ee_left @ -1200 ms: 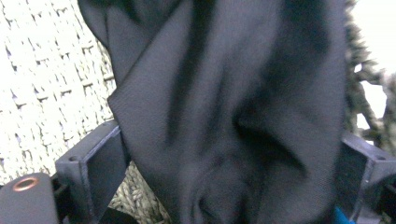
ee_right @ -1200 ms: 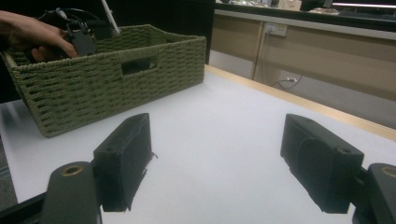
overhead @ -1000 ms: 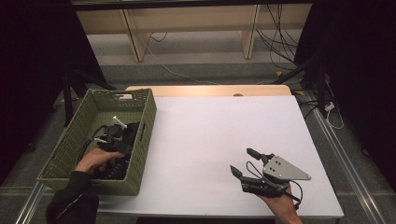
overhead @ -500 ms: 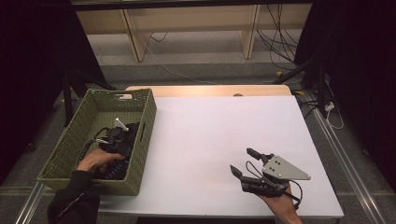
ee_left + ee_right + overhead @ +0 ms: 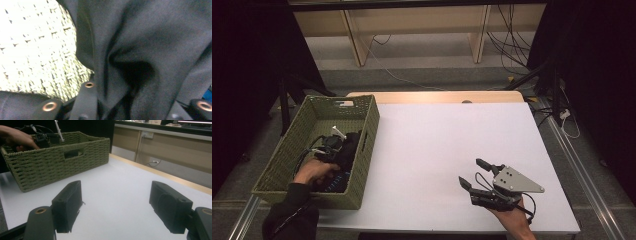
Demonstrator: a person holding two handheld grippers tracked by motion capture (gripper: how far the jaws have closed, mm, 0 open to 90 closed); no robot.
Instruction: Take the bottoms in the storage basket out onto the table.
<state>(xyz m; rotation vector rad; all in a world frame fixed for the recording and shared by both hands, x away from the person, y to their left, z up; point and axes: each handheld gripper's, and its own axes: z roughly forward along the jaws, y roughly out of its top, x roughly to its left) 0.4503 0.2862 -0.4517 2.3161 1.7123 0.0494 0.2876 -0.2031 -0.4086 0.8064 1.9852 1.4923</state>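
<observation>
High view first: my left gripper (image 5: 343, 145) is down inside the green woven basket (image 5: 364, 150) at the left side of the table (image 5: 437, 145), and its jaws have just been closing with a fold of dark cloth (image 5: 352, 150) between them. From the left gripper view I see that cloth (image 5: 150, 50) bunched right up against the camera, creased into a deep pocket between the jaw arms, with the basket's pale weave (image 5: 32, 45) behind it on the left, so I read the left gripper as clamped on the dark cloth. The garment itself lies in the near right part of the basket, against its right wall. My right gripper (image 5: 472, 175) sits low at the near right of the table, well apart from the basket, its jaws standing wide with nothing between them; the right gripper view looks across bare white table toward the basket (image 5: 57, 162) and the left hand (image 5: 15, 137) over it. I judge the step in hand to be the pick: the cloth is pinched but not yet lifted. Next I would raise the left gripper straight up until the cloth hangs free of the basket's rim, watching that the fold does not slip, then carry it right over the open table.
</observation>
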